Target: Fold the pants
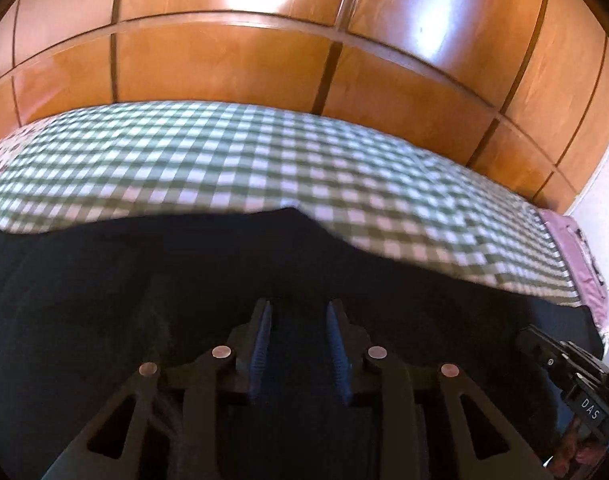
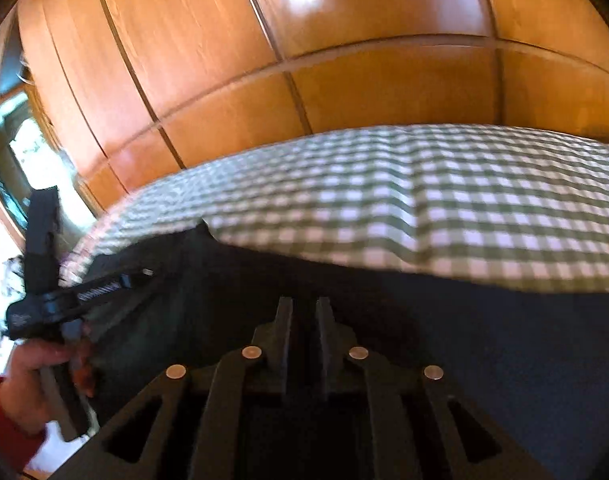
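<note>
Your green-checked bedcover [image 1: 232, 160] runs back to wooden wardrobe doors [image 1: 224, 68]; the dark pants [image 1: 104, 288] lie across its near edge; your left gripper [image 1: 300, 312] is spread over them, your right gripper [image 2: 304, 312] nearly pressed together, pinch unclear

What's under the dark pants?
The dark pants lie on the green-and-white checked bedspread, which shows beyond their far edge. Whatever is beneath the pants themselves is covered and cannot be seen.
</note>
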A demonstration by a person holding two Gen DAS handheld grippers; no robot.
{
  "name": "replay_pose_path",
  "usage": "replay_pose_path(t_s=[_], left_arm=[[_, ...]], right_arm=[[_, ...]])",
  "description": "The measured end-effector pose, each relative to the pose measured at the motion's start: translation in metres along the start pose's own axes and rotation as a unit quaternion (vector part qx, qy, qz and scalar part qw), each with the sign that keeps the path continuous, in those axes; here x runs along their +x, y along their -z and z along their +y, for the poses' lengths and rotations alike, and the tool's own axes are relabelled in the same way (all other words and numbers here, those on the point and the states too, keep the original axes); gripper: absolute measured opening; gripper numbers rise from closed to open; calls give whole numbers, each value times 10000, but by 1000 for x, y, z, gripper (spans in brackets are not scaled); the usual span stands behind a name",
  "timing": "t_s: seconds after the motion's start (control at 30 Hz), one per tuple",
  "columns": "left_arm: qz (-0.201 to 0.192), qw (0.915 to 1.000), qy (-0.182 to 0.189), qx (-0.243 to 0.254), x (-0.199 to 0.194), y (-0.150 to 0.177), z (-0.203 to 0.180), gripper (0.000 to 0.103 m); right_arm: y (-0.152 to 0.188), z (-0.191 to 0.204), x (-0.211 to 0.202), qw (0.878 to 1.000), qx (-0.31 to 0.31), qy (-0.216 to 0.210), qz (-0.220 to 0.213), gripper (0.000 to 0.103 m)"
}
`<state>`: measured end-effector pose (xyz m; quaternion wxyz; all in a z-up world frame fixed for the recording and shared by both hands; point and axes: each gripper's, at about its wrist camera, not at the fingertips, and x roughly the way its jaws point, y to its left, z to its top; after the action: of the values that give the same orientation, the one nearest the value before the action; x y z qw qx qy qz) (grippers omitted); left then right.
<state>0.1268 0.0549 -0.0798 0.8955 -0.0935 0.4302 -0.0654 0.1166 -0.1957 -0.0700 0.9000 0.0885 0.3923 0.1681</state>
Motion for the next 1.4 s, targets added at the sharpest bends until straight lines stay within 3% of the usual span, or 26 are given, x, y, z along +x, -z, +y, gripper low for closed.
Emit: replay_pose_path(t_s=[0.07,0.23,0.37,0.73,1.03,1.2,1.4], left_arm=[[-21,9999,-110,74,4,7,-1,30],[-256,9986,-316,329,3,18,-9,34],[-295,9984,-329,345,3,20,-10,34],[-327,9992,-127,190,3,19,-3,35],[-364,9993,114,4,1,21,4,38],[-379,9983,431,-99,-10,21,6,39],[-381,9957,778,329,-25,40,-22,39]], right_arm=[[7,-7,4,9999,47,119,85,12],[7,-24,-8,9988,481,-89,3,14],[12,-41,-31,9973,721,-111,-93,35],[48,-94,-90,9915,1147,611,-58,35],[76,-153,-147,9729,2018,1049,-407,35],[93,-180,-174,9593,2507,1108,-684,38],[108,-210,-187,9379,3168,1052,-943,39]])
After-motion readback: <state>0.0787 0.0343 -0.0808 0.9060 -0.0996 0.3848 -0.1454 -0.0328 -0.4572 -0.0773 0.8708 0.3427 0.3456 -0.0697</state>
